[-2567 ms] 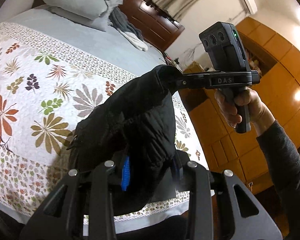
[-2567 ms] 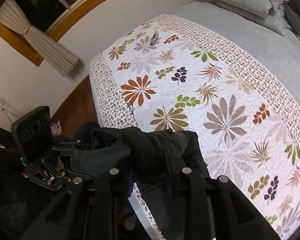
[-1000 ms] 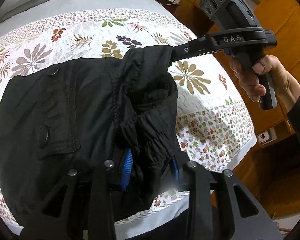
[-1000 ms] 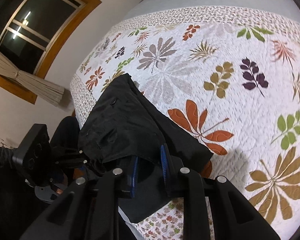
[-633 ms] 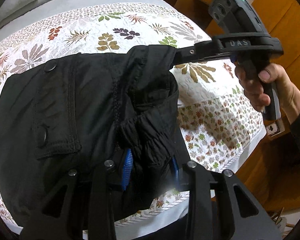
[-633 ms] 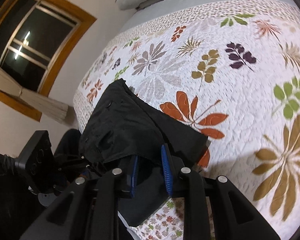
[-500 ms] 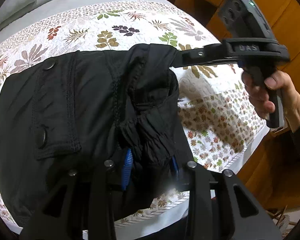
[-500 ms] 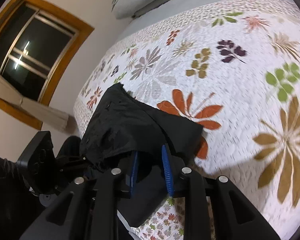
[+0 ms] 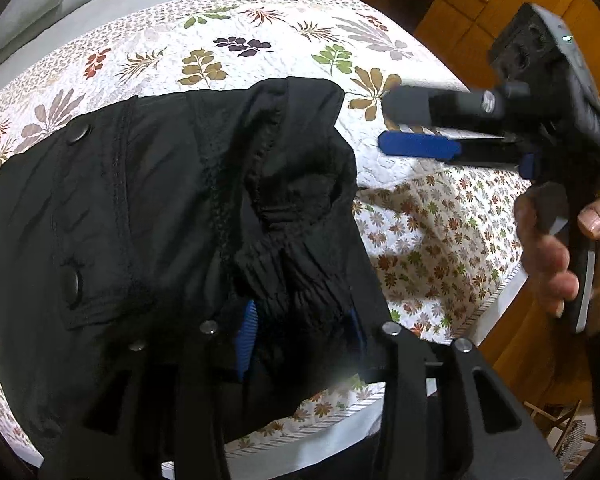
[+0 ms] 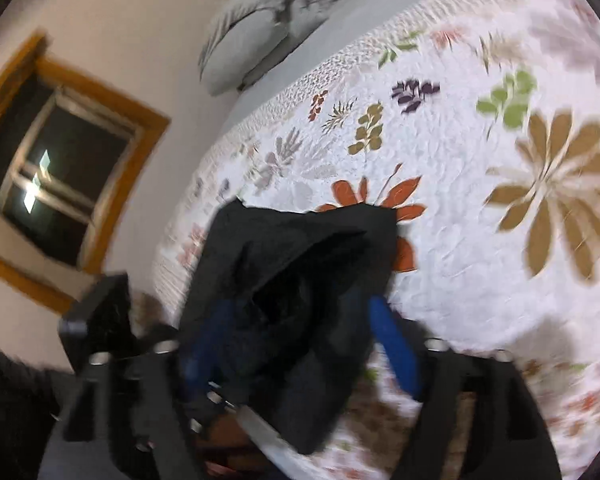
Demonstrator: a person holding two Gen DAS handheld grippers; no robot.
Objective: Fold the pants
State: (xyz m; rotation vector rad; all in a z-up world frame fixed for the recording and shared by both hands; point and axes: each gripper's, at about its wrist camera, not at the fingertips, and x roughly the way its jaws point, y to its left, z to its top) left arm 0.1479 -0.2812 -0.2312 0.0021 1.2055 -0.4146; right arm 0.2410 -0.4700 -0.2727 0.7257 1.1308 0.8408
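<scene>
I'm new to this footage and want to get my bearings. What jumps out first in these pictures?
A heap of black pants lies on the near edge of a bed, over a white quilt printed with colourful leaves. The left claw is shut on the bunched waistband, while the right claw hangs open just beside the pants, its blue pads apart. Grey pillows sit at the head of the bed.

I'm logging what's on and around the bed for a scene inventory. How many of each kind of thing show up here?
Black pants: 1
Handheld grippers: 2, left gripper and right gripper
Leaf-print quilt: 1
Grey pillow: 1
Window: 1
Total: 6
</scene>
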